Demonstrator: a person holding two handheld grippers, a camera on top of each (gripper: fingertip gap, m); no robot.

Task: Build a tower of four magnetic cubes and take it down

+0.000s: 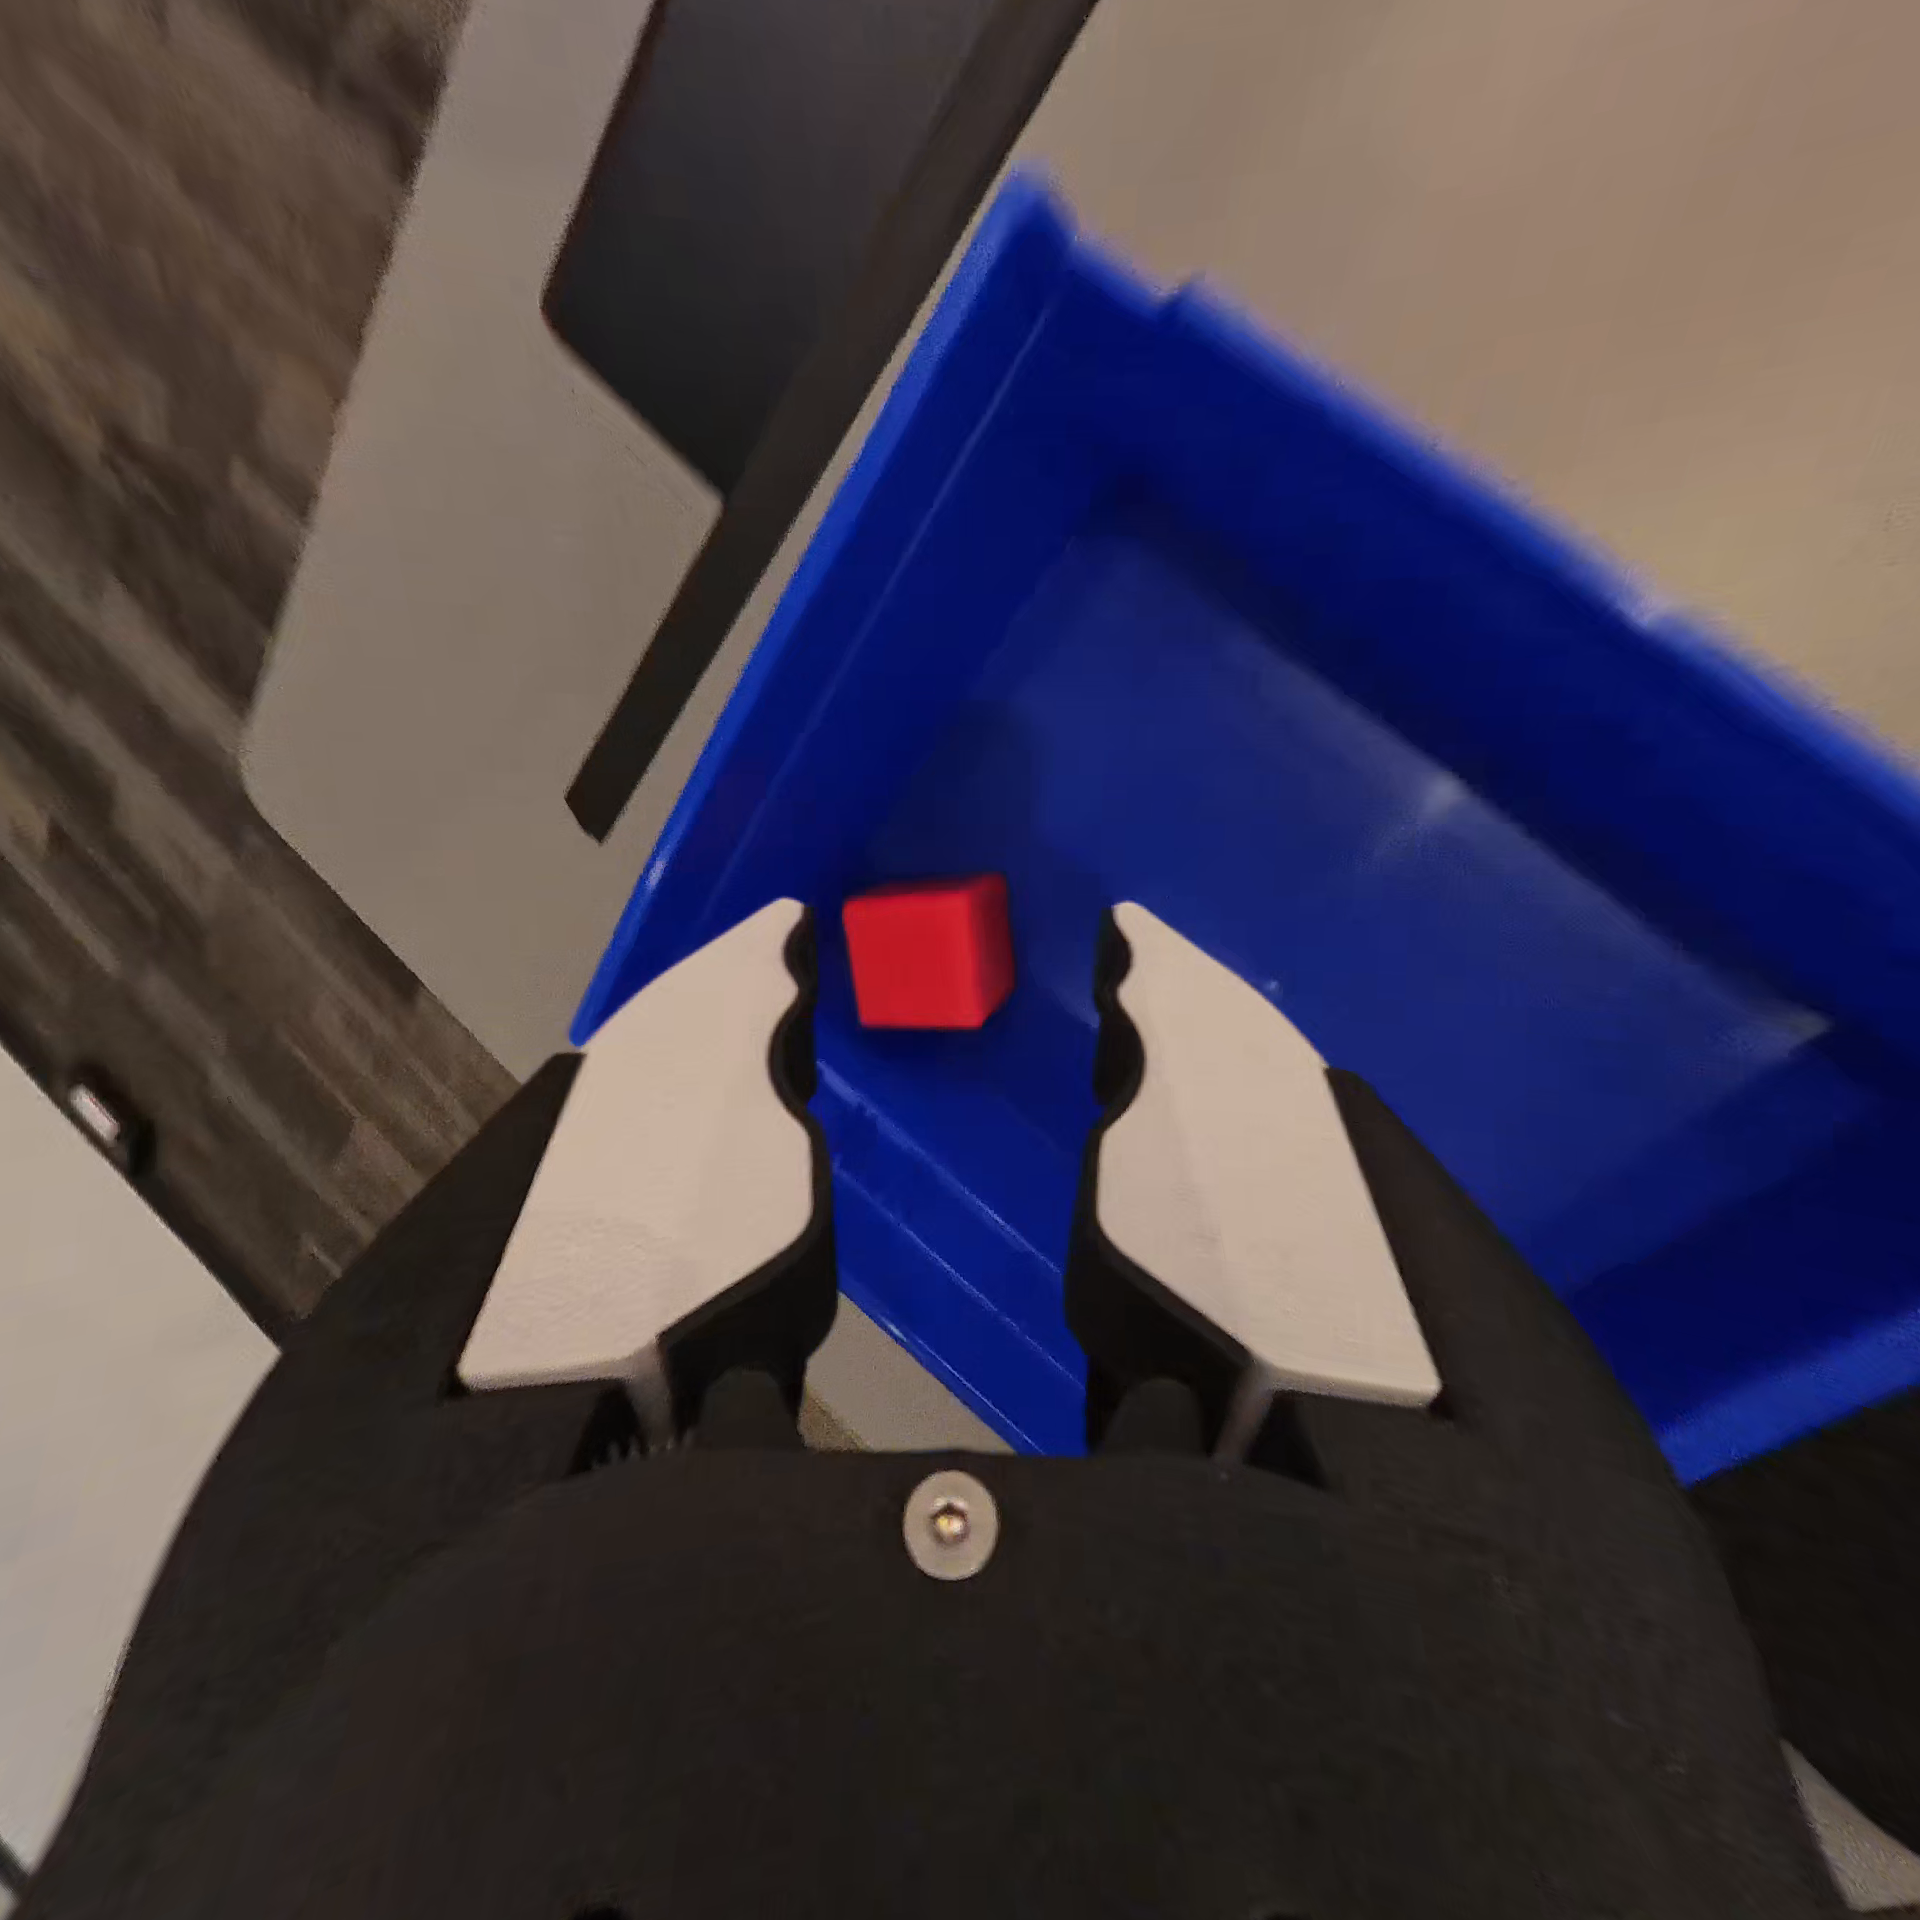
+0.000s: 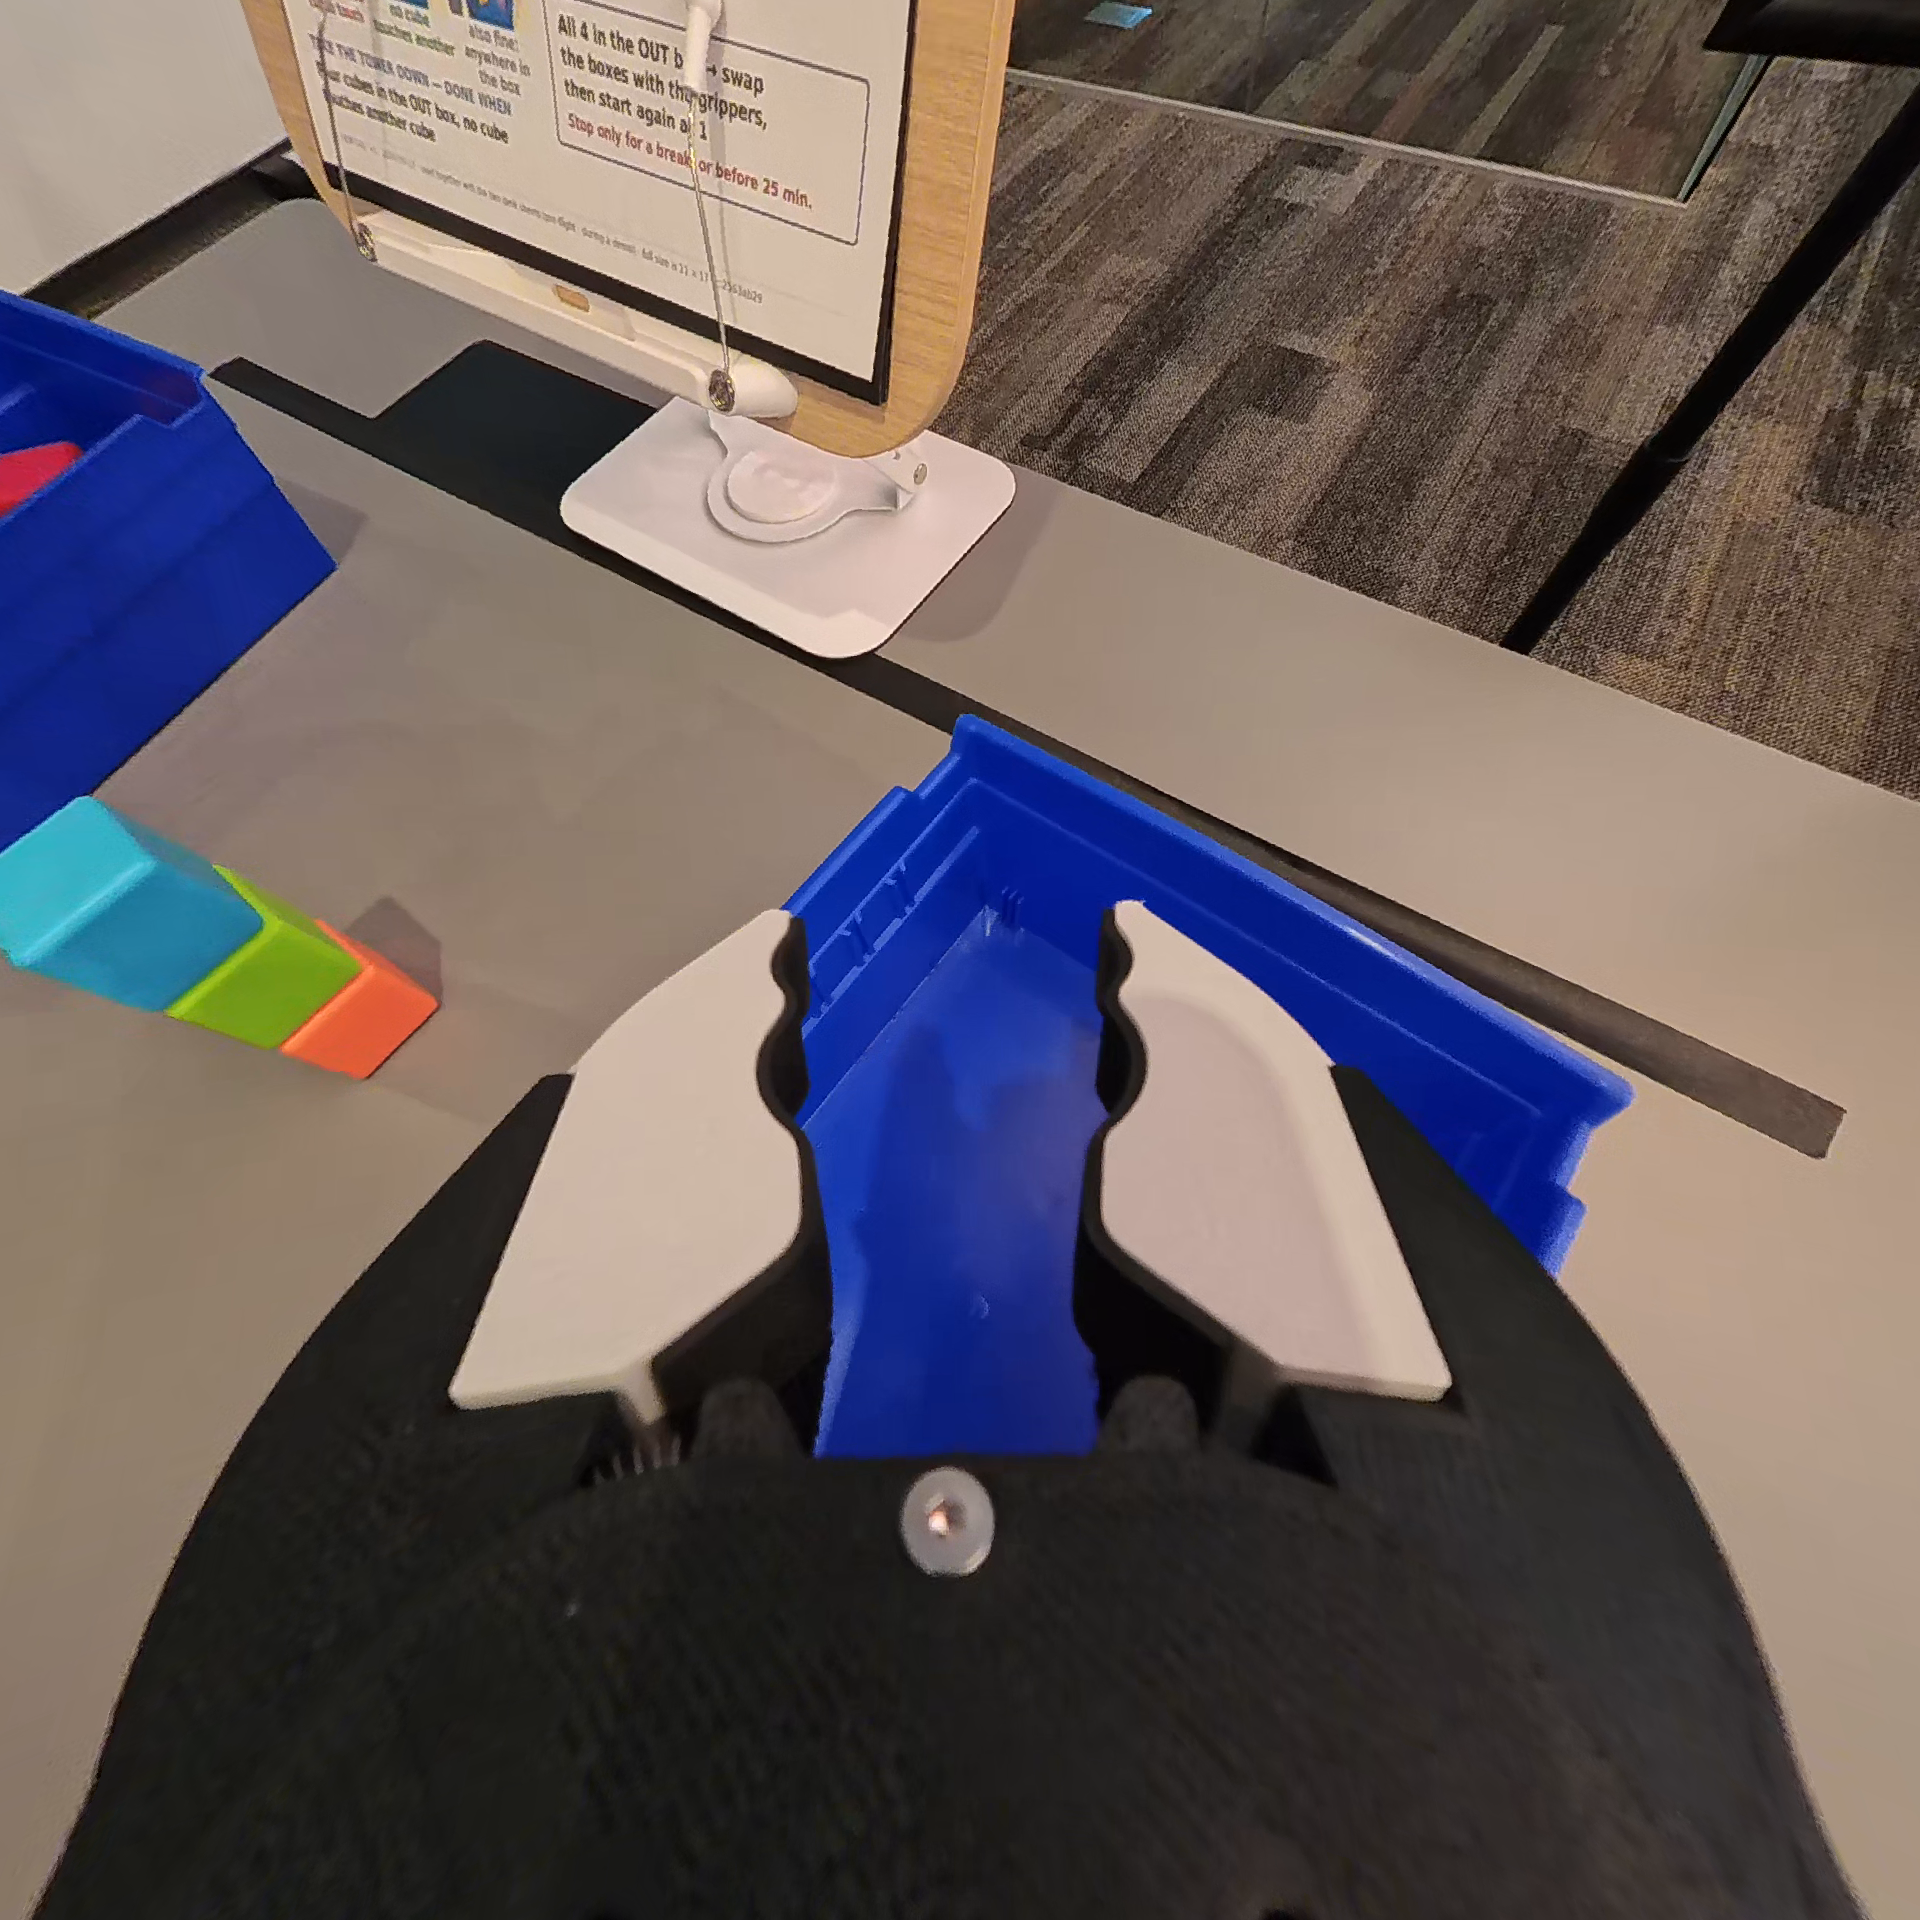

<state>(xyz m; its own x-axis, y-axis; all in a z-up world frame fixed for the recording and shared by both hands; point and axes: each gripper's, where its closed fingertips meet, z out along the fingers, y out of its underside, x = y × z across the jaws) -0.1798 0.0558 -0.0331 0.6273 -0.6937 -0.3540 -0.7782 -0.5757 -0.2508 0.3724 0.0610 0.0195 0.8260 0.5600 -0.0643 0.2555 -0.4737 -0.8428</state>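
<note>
In the left wrist view a red cube (image 1: 928, 952) lies in the near corner of a blue box (image 1: 1351, 831). My left gripper (image 1: 954, 925) is open and hovers over that corner, the cube between and beyond its fingertips, not held. In the right wrist view my right gripper (image 2: 951, 925) is open and empty above a second blue box (image 2: 1299, 987) with nothing visible inside. At the left stands a tower of three cubes: cyan (image 2: 114, 904) on top, green (image 2: 270, 966), orange (image 2: 364, 1003) at the bottom. The first box (image 2: 135, 582) with the red cube (image 2: 36, 468) shows at far left.
A sign board on a white stand (image 2: 790, 520) stands at the back of the grey table (image 2: 623, 748). A black seam (image 2: 1351, 862) runs across the table behind the right box. Dark patterned floor (image 2: 1403, 364) lies beyond the table edge. One gripper's finger ends stand about 55 cm off the other's.
</note>
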